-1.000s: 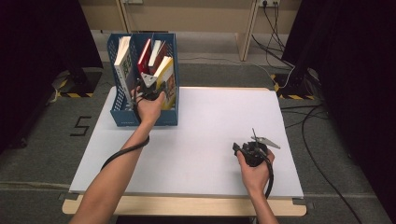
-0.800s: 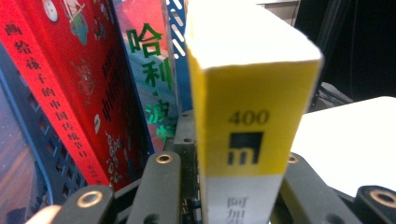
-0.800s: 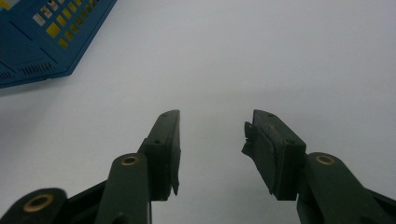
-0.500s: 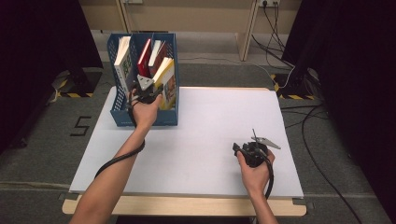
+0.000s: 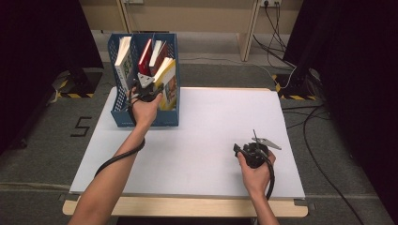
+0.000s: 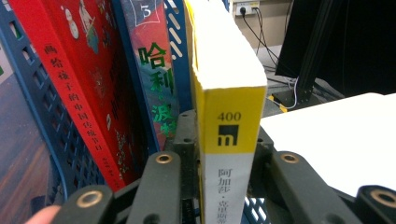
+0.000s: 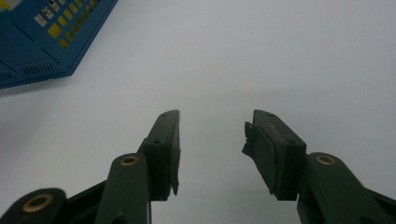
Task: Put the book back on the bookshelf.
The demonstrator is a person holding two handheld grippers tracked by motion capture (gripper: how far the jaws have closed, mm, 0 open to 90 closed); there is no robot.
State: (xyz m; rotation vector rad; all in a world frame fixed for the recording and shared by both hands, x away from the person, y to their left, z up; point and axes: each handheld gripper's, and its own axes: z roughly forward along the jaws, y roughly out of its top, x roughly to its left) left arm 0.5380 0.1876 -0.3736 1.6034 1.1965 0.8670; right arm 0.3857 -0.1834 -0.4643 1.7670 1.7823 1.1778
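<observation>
We clamp yellow book [image 6: 229, 116] in left hand-held gripper [image 5: 143, 90] | right hand-held gripper [image 7: 212, 154] open, idle | risk: book snags blue file box [image 5: 123, 118], tipping it.

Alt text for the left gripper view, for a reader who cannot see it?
The left gripper clamps the spine of a yellow-and-white book between its two black jaws. Beside it, a red book and a dark illustrated book stand in a blue mesh file holder, with the white table opposite.

Even overhead light brightens the white table [image 5: 211, 136]; surroundings fall dark, shadows stay soft, and both gripper views blur close up.
</observation>
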